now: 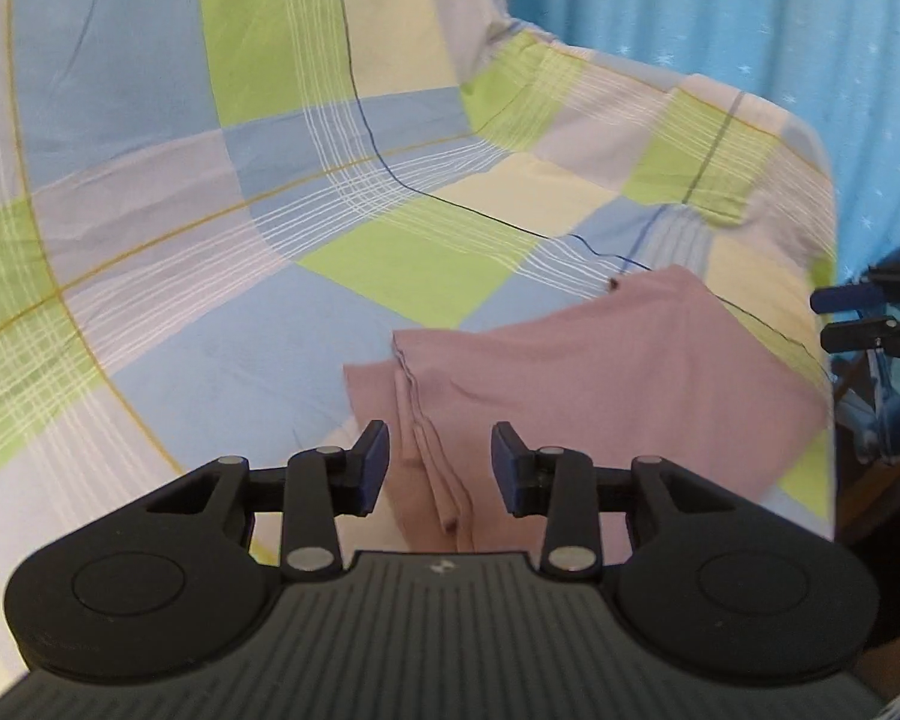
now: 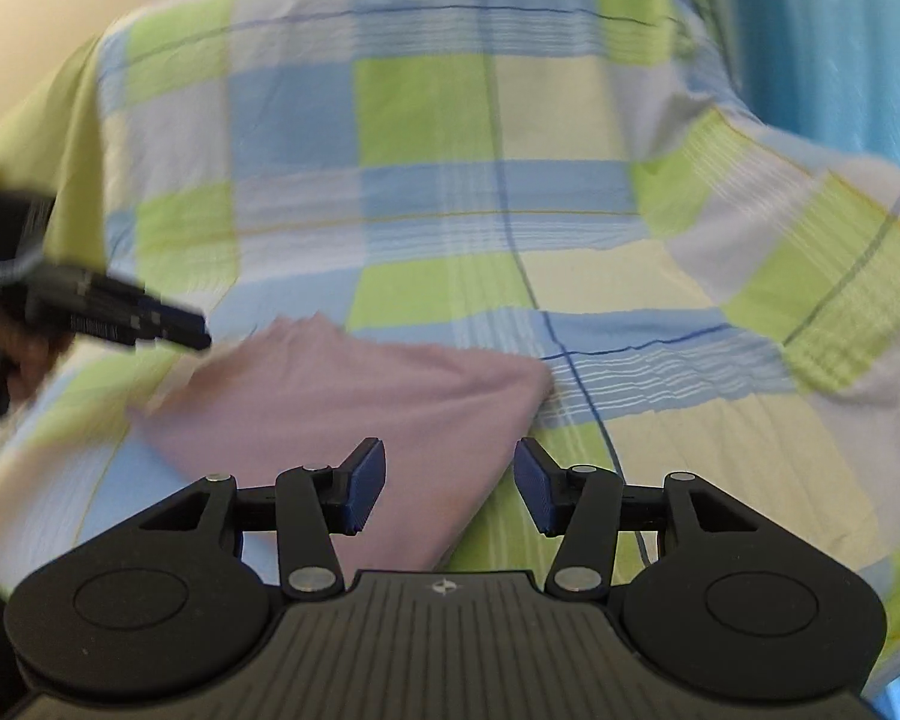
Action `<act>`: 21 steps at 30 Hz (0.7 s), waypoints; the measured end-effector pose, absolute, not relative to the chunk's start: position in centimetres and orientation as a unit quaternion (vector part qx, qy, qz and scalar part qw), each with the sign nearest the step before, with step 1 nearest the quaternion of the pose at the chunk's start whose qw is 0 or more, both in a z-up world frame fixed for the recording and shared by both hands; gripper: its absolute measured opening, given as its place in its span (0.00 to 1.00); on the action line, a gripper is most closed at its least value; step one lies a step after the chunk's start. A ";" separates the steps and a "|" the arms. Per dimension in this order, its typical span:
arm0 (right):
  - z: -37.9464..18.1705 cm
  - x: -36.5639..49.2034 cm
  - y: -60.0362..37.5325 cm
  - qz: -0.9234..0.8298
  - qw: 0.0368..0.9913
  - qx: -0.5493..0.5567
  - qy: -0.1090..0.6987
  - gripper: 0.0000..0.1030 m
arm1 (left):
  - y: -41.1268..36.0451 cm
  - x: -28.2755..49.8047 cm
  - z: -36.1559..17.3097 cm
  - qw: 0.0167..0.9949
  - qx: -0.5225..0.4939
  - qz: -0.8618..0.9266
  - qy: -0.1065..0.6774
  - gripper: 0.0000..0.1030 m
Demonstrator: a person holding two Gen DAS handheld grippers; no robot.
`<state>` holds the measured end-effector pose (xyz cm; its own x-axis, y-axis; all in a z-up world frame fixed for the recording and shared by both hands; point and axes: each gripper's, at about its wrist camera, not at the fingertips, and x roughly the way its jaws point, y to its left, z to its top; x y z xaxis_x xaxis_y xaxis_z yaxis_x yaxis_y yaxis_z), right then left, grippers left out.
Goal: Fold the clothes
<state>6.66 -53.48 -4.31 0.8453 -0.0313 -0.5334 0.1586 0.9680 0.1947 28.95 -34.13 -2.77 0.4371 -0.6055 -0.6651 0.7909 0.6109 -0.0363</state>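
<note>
Hovering over folded pink garment (image 1: 600, 372) on bed (image 1: 210, 240); left gripper (image 1: 440, 468), right gripper (image 2: 448, 486) fingers apart, empty. Pinch stacked edges at 6 o'clock squarely, together.

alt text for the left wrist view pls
The open left claw hovers over the layered edge of a folded pink garment lying on a blue, green and cream checked bedsheet. The right claw shows at the right edge, before a blue curtain.
</note>
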 end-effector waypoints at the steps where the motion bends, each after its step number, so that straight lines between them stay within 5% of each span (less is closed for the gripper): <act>1: -4.8 7.3 -54.5 -0.054 0.951 0.142 0.269 0.49 | -34.9 29.8 -3.2 0.835 0.135 -0.414 0.336 0.31; 12: -8.8 11.9 -60.2 -0.060 0.924 0.274 0.261 0.50 | -38.5 33.5 -6.3 0.819 0.135 -0.431 0.353 0.31; 15: -9.7 12.5 -60.3 -0.054 0.915 0.290 0.275 0.50 | -38.4 33.6 -6.6 0.824 0.122 -0.431 0.348 0.03; 18: -9.7 12.7 -60.6 -0.052 0.911 0.315 0.263 0.49 | -37.4 32.6 -6.1 0.838 0.093 -0.425 0.330 0.01; 20: -10.0 12.9 -61.1 -0.057 0.903 0.340 0.255 0.36 | -36.6 31.6 -5.8 0.847 0.081 -0.422 0.312 0.01; 21: -10.1 13.0 -61.4 -0.060 0.900 0.349 0.255 0.10 | -36.3 31.3 -5.7 0.852 0.077 -0.418 0.306 0.01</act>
